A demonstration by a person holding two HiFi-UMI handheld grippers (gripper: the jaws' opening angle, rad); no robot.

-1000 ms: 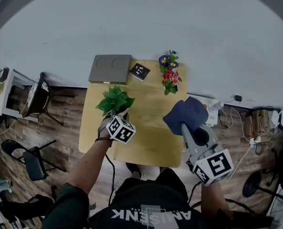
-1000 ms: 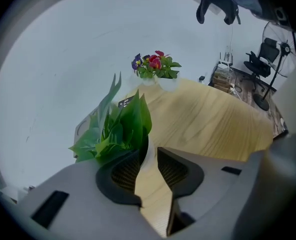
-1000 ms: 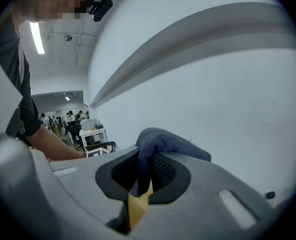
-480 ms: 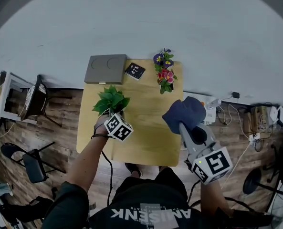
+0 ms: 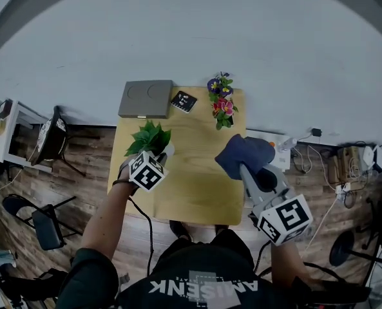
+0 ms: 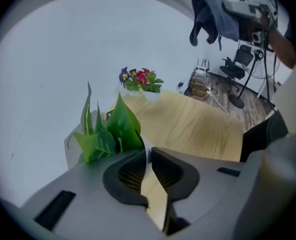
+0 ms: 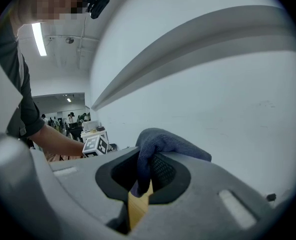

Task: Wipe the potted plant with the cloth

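Your table (image 5: 191, 185) is pale, matt wood with fine grain; your cloth (image 5: 242, 154) looks soft and fuzzy; the potted plant (image 5: 149, 137) has smooth, slightly glossy leaves.

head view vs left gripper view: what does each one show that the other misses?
Only the head view: the person's left forearm and the marker cube on the left gripper.
Only the left gripper view: that gripper's fingers close up. They have just been closing, and the potted plant's white rim sits between them.
Both: the plant, the flowers, the wooden table, and the blue cloth held by the right gripper.
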